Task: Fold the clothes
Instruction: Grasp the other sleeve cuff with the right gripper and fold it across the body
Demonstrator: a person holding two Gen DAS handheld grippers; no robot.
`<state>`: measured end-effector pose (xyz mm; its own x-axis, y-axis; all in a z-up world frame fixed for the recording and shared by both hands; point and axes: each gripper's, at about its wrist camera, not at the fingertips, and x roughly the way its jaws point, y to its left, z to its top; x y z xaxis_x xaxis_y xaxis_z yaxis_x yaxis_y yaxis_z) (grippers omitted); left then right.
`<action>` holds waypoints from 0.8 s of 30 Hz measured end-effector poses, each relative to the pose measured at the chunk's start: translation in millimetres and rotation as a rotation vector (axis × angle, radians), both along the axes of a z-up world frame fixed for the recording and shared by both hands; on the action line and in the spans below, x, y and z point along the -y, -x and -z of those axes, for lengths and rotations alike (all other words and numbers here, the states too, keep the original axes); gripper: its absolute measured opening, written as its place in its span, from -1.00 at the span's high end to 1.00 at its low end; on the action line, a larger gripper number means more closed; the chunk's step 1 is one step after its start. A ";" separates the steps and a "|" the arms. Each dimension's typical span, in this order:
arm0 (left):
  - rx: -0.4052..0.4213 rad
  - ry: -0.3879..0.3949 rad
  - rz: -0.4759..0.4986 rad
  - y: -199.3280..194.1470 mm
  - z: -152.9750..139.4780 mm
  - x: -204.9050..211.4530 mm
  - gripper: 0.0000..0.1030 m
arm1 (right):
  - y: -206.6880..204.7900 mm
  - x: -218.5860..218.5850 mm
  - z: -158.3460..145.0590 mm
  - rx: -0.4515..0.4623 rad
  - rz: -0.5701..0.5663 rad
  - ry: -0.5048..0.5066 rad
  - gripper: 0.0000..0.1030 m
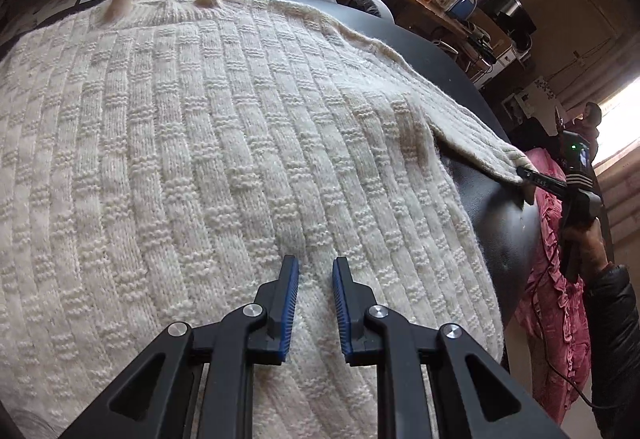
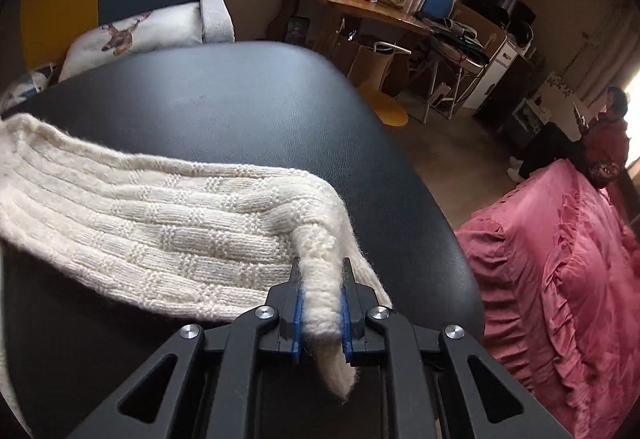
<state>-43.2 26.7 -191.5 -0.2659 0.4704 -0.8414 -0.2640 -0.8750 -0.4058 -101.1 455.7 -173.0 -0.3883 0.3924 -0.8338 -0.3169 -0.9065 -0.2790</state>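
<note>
While the cream sweater (image 1: 224,143) lies spread flat on the black worktop (image 2: 248,107), collar away, the left tongs (image 1: 316,267) hover over its body slightly parted, gripping nothing — the right tongs (image 2: 322,279) pinch the sleeve (image 2: 168,223) cuff, sleeve stretching sideways.

The cream sweater (image 1: 224,143) runs off the left and lower edges of the left wrist view, hiding most of the dark table (image 1: 492,199). On the far wooden desk (image 2: 360,11), the jar labels are too small to read.
</note>
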 end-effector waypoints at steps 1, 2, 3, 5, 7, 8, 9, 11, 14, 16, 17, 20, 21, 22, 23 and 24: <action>0.012 0.004 0.002 0.7 -0.6 -0.5 0.68 | 4.7 -4.5 10.0 0.029 0.007 0.006 0.66; 0.025 0.008 0.003 2.1 -1.4 -1.1 0.67 | 3.0 -8.9 11.4 0.022 0.018 0.019 0.55; 0.038 0.014 0.003 4.8 -3.2 -1.8 0.67 | -0.4 -13.2 10.4 0.003 0.031 0.034 0.26; 0.048 0.031 0.002 10.7 -9.7 -4.2 0.67 | -8.7 -24.9 5.5 -0.037 0.054 0.104 -0.17; 0.002 0.034 0.014 18.2 -22.8 -8.4 0.67 | -25.8 -41.1 -9.5 -0.104 0.093 0.188 -0.18; -0.022 0.031 0.022 22.8 -29.9 -11.0 0.67 | -34.7 -49.2 -17.3 -0.140 0.115 0.228 -0.18; -0.043 0.030 0.030 29.4 -36.1 -14.6 0.67 | -42.0 -53.3 -23.0 -0.160 0.119 0.256 -0.18; -0.078 0.044 0.041 46.5 -44.6 -25.3 0.67 | -55.6 -59.1 -33.1 -0.193 0.117 0.306 -0.18; -0.119 0.063 0.059 73.8 -51.0 -44.7 0.67 | -57.4 -46.7 -35.6 -0.189 0.061 0.315 -0.17; -0.137 0.066 0.071 91.6 -52.3 -57.7 0.67 | -54.1 -37.7 -34.7 -0.180 0.023 0.305 -0.17; -0.145 0.065 0.077 100.3 -52.5 -64.2 0.67 | -48.6 -35.2 -32.5 -0.176 0.008 0.301 -0.17; -0.150 0.071 0.090 124.5 -50.0 -82.1 0.67 | -27.9 -31.5 -19.0 -0.136 -0.011 0.293 -0.17; -0.148 0.081 0.096 131.5 -47.4 -88.0 0.67 | -18.7 -35.1 -10.9 -0.111 -0.002 0.284 -0.17; -0.139 0.104 0.106 136.9 -41.8 -94.0 0.67 | -11.4 -39.3 -2.8 -0.085 0.017 0.278 -0.17; -0.130 0.128 0.117 142.3 -36.2 -100.0 0.67 | -5.0 -43.2 5.1 -0.060 0.038 0.272 -0.17; -0.122 0.151 0.127 147.7 -30.6 -106.1 0.67 | -0.3 -46.5 10.4 -0.046 0.050 0.252 -0.19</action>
